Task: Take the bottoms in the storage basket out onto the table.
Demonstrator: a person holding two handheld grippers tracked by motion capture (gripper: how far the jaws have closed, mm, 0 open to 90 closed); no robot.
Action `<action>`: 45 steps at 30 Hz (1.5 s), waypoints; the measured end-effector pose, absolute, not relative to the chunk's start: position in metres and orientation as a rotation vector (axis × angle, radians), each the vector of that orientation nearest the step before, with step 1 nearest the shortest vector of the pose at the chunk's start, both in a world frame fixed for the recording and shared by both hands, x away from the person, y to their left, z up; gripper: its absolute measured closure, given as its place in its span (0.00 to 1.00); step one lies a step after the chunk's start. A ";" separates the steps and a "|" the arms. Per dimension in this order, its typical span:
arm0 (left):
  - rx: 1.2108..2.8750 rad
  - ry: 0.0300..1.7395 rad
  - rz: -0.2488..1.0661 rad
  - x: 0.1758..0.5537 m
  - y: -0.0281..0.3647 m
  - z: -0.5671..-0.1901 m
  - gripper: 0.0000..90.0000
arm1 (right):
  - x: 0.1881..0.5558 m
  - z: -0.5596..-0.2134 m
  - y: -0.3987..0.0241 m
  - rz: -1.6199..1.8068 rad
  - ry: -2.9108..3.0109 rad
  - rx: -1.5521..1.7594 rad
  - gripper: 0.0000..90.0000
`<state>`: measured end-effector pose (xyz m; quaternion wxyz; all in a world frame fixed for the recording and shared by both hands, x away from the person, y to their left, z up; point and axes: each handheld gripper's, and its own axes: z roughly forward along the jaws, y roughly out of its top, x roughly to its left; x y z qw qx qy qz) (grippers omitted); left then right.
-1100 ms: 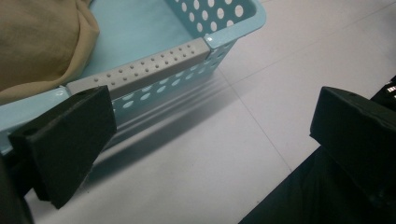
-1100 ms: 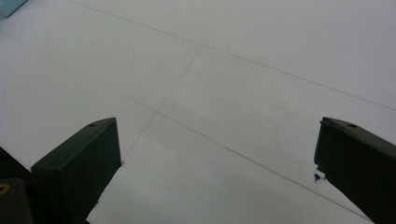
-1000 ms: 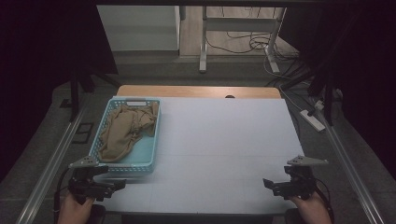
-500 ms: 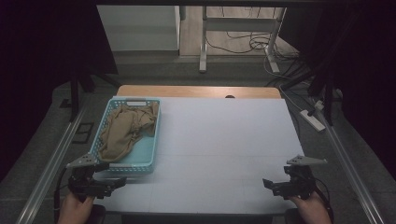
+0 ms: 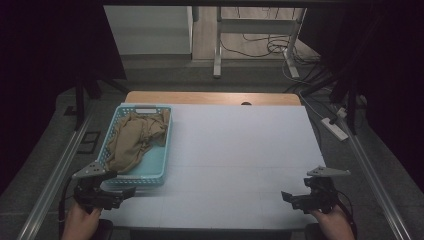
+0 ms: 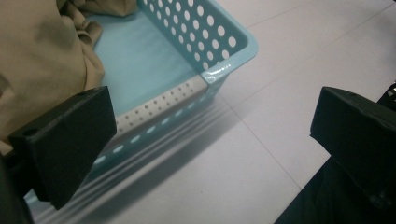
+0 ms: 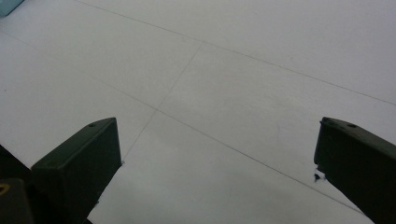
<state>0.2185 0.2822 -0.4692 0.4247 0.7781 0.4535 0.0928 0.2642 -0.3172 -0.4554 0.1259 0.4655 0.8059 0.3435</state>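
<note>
left gripper [image 5: 127,191] jaws wide apart by the basket [image 5: 165,150]; right gripper [image 5: 286,196] gapes too. tan cloth [image 5: 132,140] looks soft, light; pinch a raised fold.

Basket [image 6: 219,42]: perforated turquoise plastic, glossy at the rim. Garment [image 6: 37,60] inside it: tan cloth, matt, creased. Table surface [image 7: 243,93]: white, matt, smooth, with fine seams. Far table edge [image 5: 210,97]: wood. Jaw faces: black, matt.
</note>
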 end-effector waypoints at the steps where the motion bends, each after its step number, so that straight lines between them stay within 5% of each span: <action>1: 1.941 1.126 0.224 0.220 0.283 -0.469 0.00 | 0.264 -0.455 -0.317 0.997 2.349 1.359 0.01; 45: 1.962 1.129 0.172 0.274 0.277 -0.453 0.00 | 0.267 -0.456 -0.318 1.000 2.354 1.386 0.01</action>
